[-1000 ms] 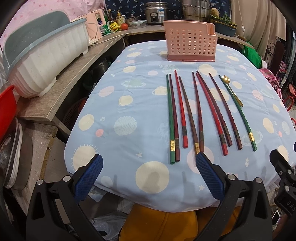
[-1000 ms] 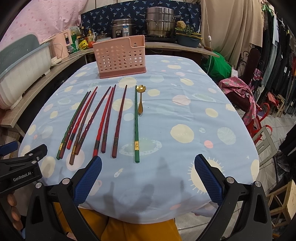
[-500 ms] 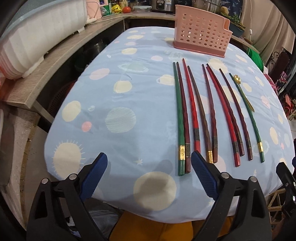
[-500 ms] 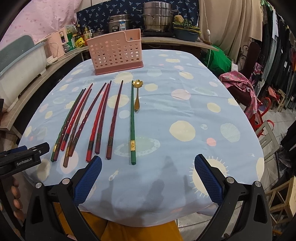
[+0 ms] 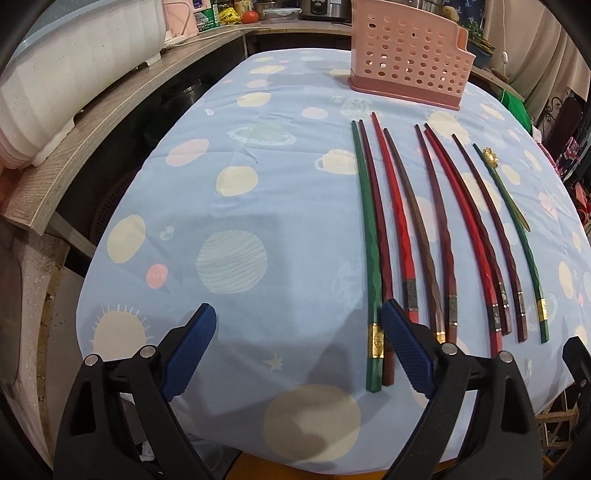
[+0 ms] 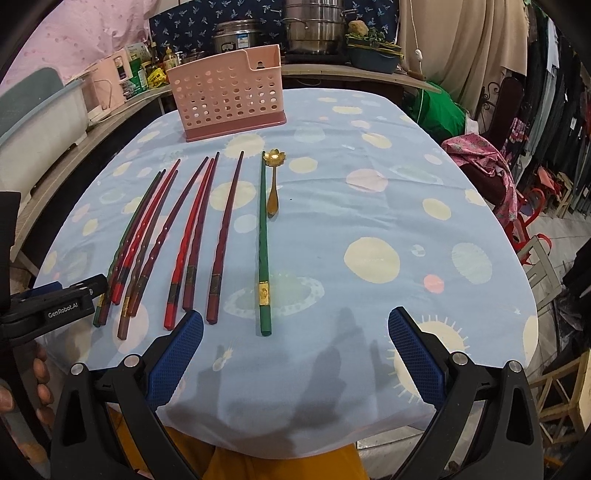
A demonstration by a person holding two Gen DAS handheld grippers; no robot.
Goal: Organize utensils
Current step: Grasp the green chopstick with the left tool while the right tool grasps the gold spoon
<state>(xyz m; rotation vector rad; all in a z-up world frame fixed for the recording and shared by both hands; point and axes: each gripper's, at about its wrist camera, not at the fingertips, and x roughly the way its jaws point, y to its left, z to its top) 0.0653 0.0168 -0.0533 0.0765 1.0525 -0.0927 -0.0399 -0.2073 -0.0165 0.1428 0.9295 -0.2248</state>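
Several long chopsticks, red (image 5: pixel 392 206), dark brown and green, lie side by side on the blue spotted tablecloth (image 5: pixel 229 184). A pink perforated utensil basket (image 5: pixel 406 55) stands upright beyond their far tips. My left gripper (image 5: pixel 295 314) is open low over the cloth. Its right finger (image 5: pixel 402 339) covers the near end of a dark chopstick, beside the leftmost green chopstick (image 5: pixel 369 236). My right gripper (image 6: pixel 295 319) is open, with nothing between its pads. The other green chopstick (image 6: pixel 263 236) ends just beyond it. A gold flower-headed spoon (image 6: pixel 273 184) lies beside that chopstick.
A wooden counter (image 5: pixel 92 122) with a white dish rack (image 5: pixel 74 55) runs along the left. Pots (image 6: pixel 314 26) stand behind the basket (image 6: pixel 229 99). Pink cloth on a chair (image 6: pixel 480 158) is at the right. A person's hand (image 6: pixel 40 373) shows lower left.
My left gripper has come forward and down toward the near ends of the leftmost chopsticks, and its jaws have narrowed a little. The right gripper has edged slightly closer to the table.
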